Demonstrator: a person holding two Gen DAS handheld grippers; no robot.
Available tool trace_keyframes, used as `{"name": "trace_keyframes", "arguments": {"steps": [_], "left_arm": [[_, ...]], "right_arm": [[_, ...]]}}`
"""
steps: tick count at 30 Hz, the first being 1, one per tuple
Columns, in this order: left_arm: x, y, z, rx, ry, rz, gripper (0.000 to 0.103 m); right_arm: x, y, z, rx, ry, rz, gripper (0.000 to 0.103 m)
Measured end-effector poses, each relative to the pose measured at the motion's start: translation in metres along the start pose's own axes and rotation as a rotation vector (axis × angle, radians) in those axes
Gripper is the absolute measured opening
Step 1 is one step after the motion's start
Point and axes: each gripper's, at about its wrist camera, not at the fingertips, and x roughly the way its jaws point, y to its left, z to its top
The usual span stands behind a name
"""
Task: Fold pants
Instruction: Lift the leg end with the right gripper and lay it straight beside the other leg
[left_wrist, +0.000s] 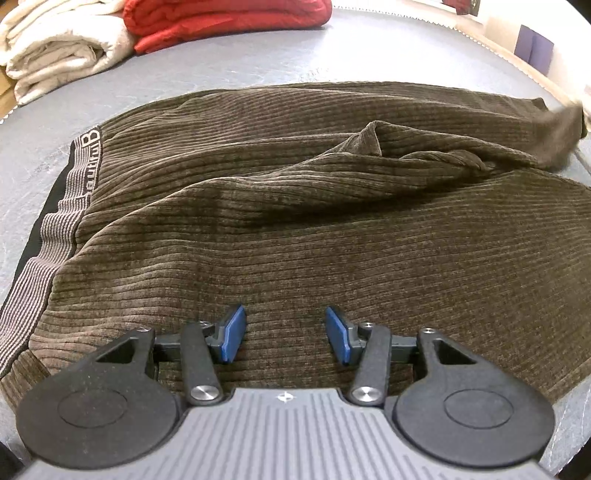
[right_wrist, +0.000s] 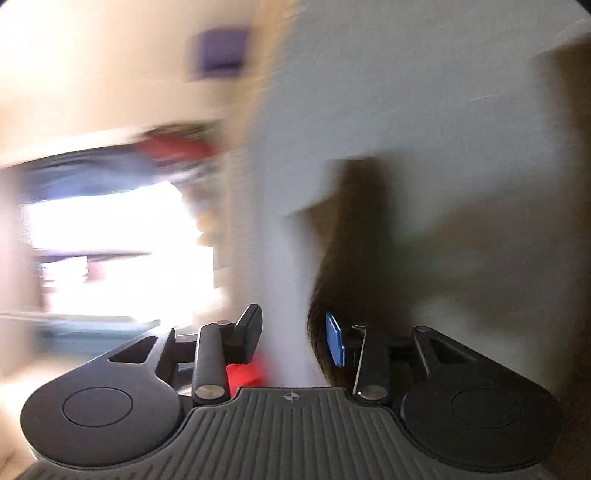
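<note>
Brown ribbed pants (left_wrist: 295, 206) lie spread on a grey table (left_wrist: 240, 62), with the striped waistband (left_wrist: 48, 229) at the left and a raised crease in the middle. My left gripper (left_wrist: 285, 334) is open and empty, low over the near part of the pants. The far right end of the pants (left_wrist: 561, 133) is blurred and lifted. The right wrist view is heavily motion-blurred. My right gripper (right_wrist: 291, 338) stands open there, with brown fabric (right_wrist: 354, 258) beside its right fingertip (right_wrist: 334, 338). I cannot tell if it touches the cloth.
A folded cream towel (left_wrist: 59, 48) and a folded red garment (left_wrist: 229, 18) lie at the table's far left. The table's far edge (left_wrist: 491, 44) runs along the right, with a purple object (left_wrist: 533, 48) beyond it.
</note>
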Motion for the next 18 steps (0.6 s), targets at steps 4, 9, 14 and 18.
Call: {"name": "trace_keyframes", "arguments": {"steps": [4, 9, 14, 18], "left_arm": [[0.0, 0.0, 0.0, 0.0, -0.005, -0.003, 0.055], [-0.001, 0.0, -0.002, -0.004, -0.018, -0.001, 0.055], [-0.002, -0.001, -0.002, -0.005, -0.025, 0.001, 0.055], [-0.002, 0.0, -0.002, -0.004, -0.025, 0.001, 0.055]], "right_arm": [[-0.024, 0.032, -0.002, -0.168, -0.184, -0.005, 0.043], [-0.014, 0.002, -0.006, -0.157, -0.123, -0.413, 0.043], [-0.007, -0.009, -0.02, -0.177, -0.117, -0.45, 0.039], [-0.012, -0.016, -0.032, -0.054, -0.217, -0.393, 0.035]]}}
